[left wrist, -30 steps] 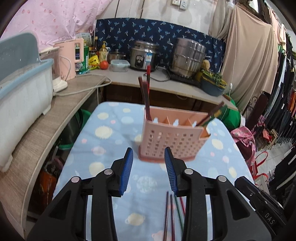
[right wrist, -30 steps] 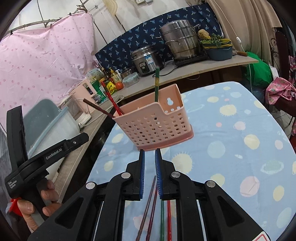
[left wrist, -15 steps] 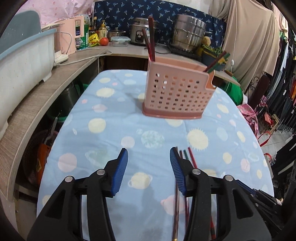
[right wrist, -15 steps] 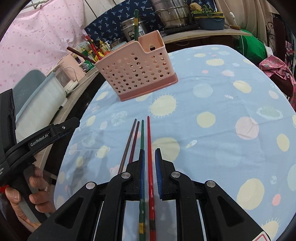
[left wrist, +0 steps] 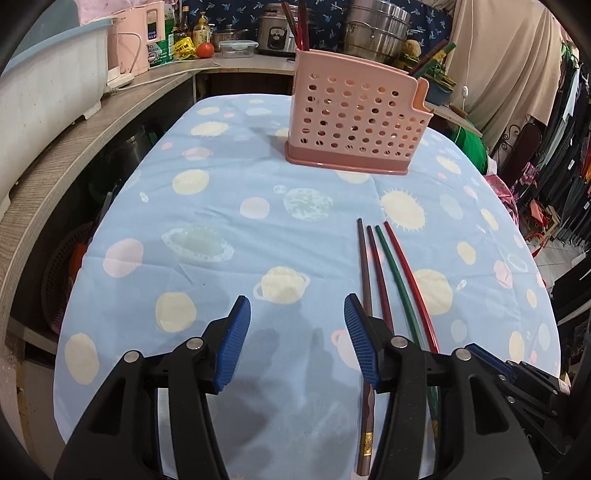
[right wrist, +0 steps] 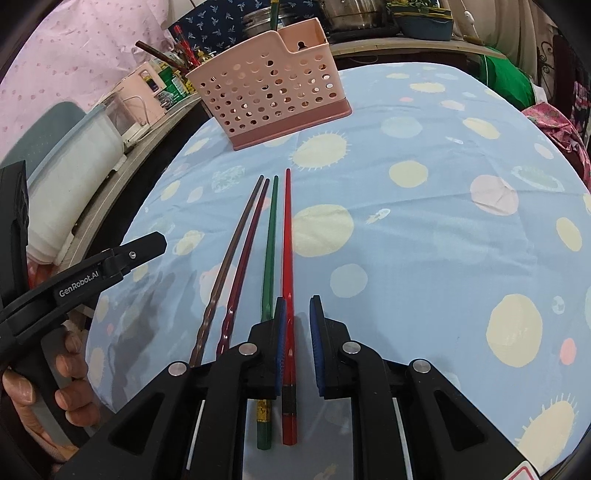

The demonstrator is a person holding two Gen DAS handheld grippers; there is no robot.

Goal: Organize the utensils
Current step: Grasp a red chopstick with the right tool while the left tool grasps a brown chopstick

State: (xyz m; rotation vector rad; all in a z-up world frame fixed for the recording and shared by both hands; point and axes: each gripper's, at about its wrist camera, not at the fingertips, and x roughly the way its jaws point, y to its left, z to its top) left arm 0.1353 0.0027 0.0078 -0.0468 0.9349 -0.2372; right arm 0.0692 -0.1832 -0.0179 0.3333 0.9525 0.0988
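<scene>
Several chopsticks lie side by side on the blue planet-print cloth: brown (right wrist: pixel 236 236), dark red (right wrist: pixel 249 240), green (right wrist: pixel 269 236) and red (right wrist: pixel 287 236). They also show in the left wrist view, brown (left wrist: pixel 364 262) to red (left wrist: pixel 404 266). A pink perforated utensil basket (left wrist: pixel 354 114), (right wrist: pixel 269 85) stands at the far end with chopsticks upright in it. My right gripper (right wrist: pixel 297 321) is open a little, low over the cloth, its jaws straddling the red chopstick near its thick end. My left gripper (left wrist: pixel 297 328) is open and empty, left of the brown chopstick.
The cloth-covered table (left wrist: pixel 221 229) drops off at its left and right edges. A wooden counter (left wrist: pixel 74 147) runs along the left with a plastic tub (left wrist: pixel 44 88), a pink kettle (left wrist: pixel 136 37) and pots (left wrist: pixel 376 29) behind. Hanging clothes (left wrist: pixel 569 147) are at the right.
Both grippers have pulled back from the basket and come down low over the cloth. The right gripper has opened slightly around the red chopstick. The left gripper has opened wider.
</scene>
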